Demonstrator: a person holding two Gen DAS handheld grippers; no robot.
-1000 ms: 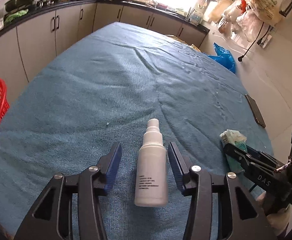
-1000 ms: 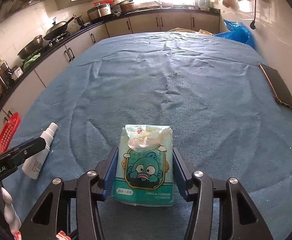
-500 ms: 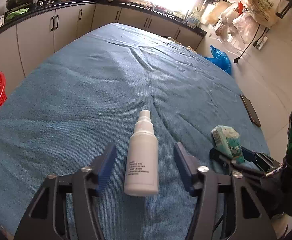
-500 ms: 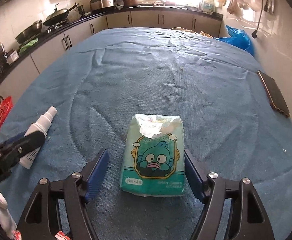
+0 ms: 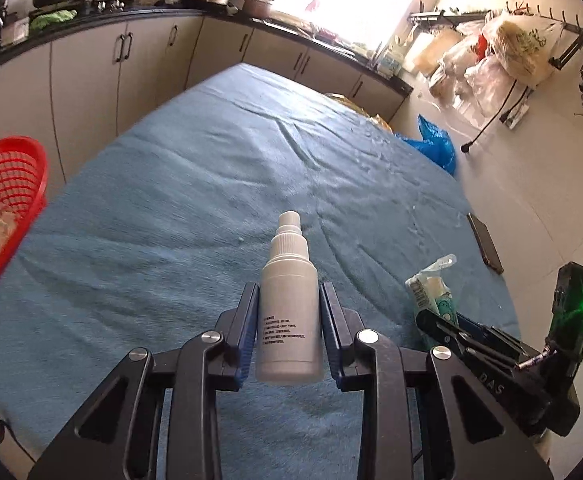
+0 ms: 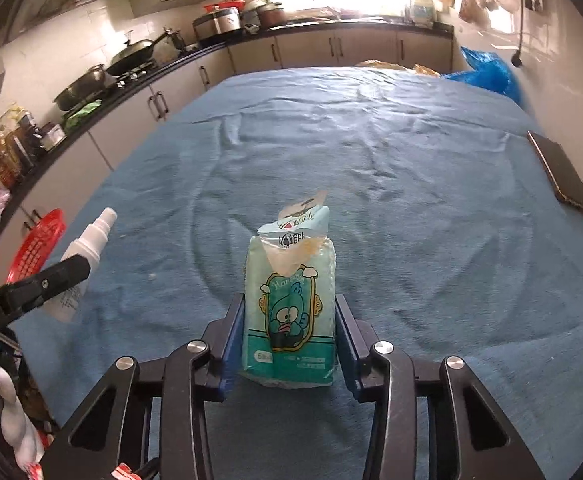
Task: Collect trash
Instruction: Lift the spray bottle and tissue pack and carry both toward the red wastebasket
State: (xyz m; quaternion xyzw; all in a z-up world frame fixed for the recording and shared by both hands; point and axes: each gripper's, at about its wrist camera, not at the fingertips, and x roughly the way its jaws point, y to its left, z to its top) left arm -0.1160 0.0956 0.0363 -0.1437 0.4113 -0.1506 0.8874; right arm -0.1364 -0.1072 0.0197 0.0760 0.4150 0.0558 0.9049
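Observation:
A white spray bottle (image 5: pixel 289 312) sits between the blue pads of my left gripper (image 5: pixel 289 292). Its jaws are closing and the pads press on the bottle's sides, holding it just above the blue tablecloth (image 5: pixel 211 184). My right gripper (image 6: pixel 290 304) is also closing, and its pads squeeze a green tissue pack (image 6: pixel 291 292) with a cartoon fish and a torn top, raised off the cloth. In the left wrist view the tissue pack (image 5: pixel 431 288) shows at the right. In the right wrist view the spray bottle (image 6: pixel 91 236) shows at the left.
A red mesh basket (image 5: pixel 7 184) with white scraps stands off the table's left edge. A dark phone (image 6: pixel 561 172) lies near the right edge. A blue plastic bag (image 5: pixel 431 144) is beyond the far right corner. Kitchen counters with pans line the left and back.
Both pairs of jaws stood apart around their things half a second ago and now press on them. The bottle and the tissue pack have come up off the cloth.

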